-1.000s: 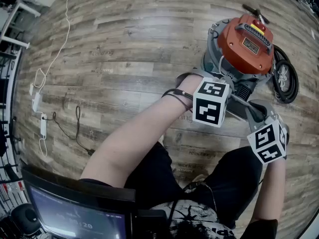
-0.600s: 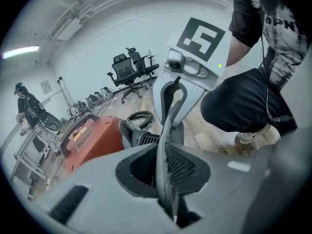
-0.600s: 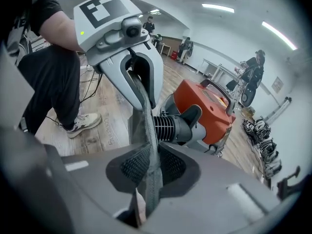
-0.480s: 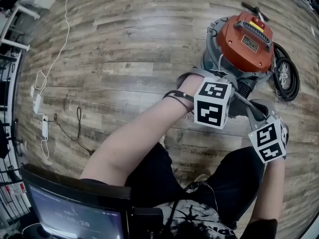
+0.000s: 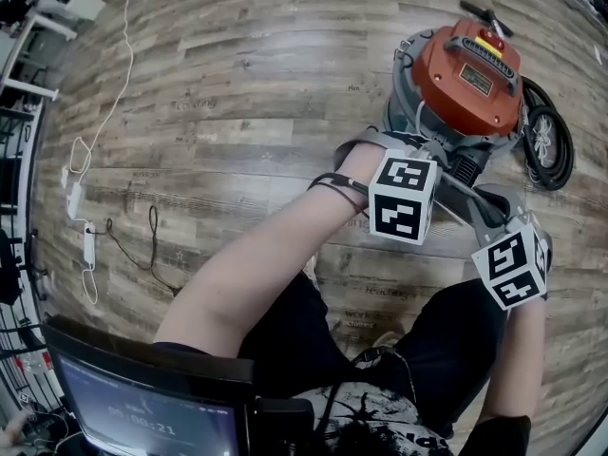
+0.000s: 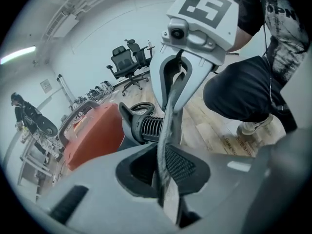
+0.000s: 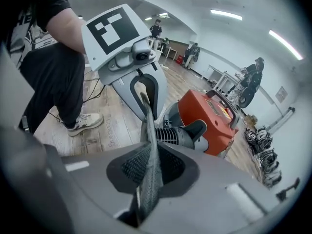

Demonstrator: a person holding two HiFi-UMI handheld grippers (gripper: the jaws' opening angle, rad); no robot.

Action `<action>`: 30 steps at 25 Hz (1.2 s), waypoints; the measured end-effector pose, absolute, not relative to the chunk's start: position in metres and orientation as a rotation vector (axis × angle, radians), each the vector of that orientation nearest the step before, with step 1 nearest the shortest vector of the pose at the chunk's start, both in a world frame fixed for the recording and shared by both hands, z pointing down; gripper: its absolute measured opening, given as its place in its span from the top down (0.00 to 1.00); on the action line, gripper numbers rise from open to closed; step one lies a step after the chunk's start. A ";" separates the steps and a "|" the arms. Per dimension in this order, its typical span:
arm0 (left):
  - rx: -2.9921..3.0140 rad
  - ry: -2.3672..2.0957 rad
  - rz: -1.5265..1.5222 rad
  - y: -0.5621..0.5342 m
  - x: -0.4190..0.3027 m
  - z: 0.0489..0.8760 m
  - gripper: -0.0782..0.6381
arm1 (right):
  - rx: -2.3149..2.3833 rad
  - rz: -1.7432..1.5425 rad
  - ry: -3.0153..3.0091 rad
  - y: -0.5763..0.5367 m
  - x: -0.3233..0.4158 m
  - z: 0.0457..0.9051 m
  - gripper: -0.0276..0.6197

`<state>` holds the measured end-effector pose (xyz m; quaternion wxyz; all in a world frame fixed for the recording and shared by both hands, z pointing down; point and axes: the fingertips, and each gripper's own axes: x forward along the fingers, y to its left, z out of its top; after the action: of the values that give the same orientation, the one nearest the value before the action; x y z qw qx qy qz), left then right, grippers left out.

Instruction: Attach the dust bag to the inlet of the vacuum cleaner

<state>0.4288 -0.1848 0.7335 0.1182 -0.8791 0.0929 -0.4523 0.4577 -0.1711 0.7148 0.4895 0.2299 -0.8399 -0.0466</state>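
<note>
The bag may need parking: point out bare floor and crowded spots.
Bare: the wooden floor between the white cable and the vacuum cleaner. Crowded: around the vacuum cleaner, its black coil at right, and the black cable at left.

One orange-topped vacuum cleaner [image 5: 472, 69] stood on the wooden floor, with one black coil [image 5: 567, 160] of hose or cable just to its right. Close in front of the vacuum cleaner were two grippers, the left gripper [image 6: 168, 179] and the right gripper [image 7: 148, 179], bearing two marker cubes [image 5: 404, 198] in all, and one grey dust bag [image 7: 147, 126]. Well to the vacuum cleaner's left lay one white cable [image 5: 122, 74] and one black cable [image 5: 150, 236], and two office chairs [image 6: 122, 62] stood behind it.
</note>
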 end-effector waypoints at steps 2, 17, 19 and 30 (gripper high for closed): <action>-2.559 0.255 -1.332 -0.186 0.433 0.736 0.83 | 0.580 -0.085 -2.055 -0.172 0.462 0.719 0.90; -2.611 0.276 -1.252 -0.192 0.447 0.719 0.82 | 0.667 -0.064 -2.036 -0.181 0.477 0.728 0.90; -2.596 0.294 -1.288 -0.194 0.440 0.728 0.83 | 0.648 -0.100 -2.025 -0.183 0.471 0.722 0.90; -2.591 0.272 -1.308 -0.199 0.444 0.735 0.83 | 0.638 -0.141 -2.033 -0.185 0.474 0.714 0.90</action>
<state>0.4443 -0.1986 0.7347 0.1133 -0.8831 0.0929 -0.4458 0.4736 -0.1855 0.7143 0.4820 0.2619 -0.8341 -0.0580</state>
